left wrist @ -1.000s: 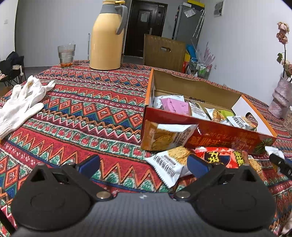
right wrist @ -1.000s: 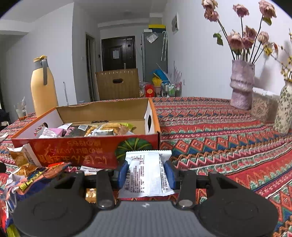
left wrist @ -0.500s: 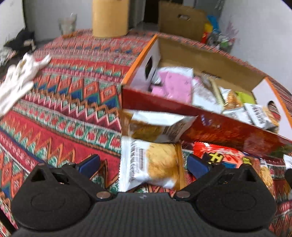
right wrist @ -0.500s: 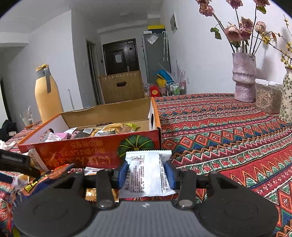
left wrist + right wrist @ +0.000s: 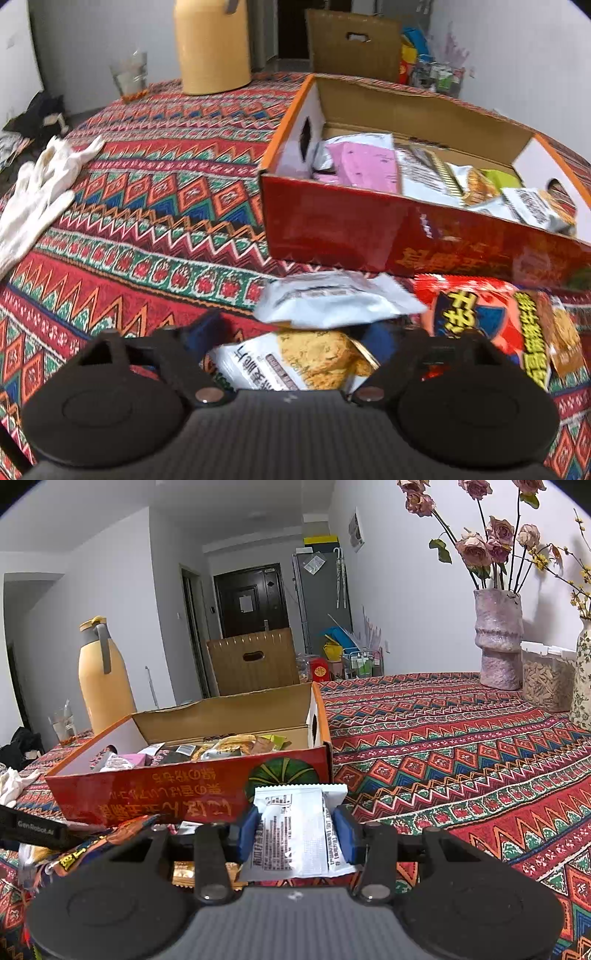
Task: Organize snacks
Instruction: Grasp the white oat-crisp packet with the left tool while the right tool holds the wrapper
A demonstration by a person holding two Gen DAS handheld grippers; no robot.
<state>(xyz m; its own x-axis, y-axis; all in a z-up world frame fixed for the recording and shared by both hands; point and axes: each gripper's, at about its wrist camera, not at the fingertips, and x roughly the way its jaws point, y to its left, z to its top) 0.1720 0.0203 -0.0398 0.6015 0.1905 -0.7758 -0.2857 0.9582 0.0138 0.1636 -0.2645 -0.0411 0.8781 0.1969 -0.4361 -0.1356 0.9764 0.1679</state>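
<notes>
- Patterned cloth covers the desk; a red cardboard box on it holds assorted snack packets.
- Left gripper: fingers spread wide, either side of a cracker packet lying before the box.
- Right gripper: fingers clamped on a white snack packet, just short of the box's front wall.

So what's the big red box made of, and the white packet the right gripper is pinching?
The box looks like cardboard: plain brown inside, glossy red print outside. The white packet in the right gripper seems to be thin plastic film, slightly shiny and creased, with a crimped zigzag top edge.
</notes>
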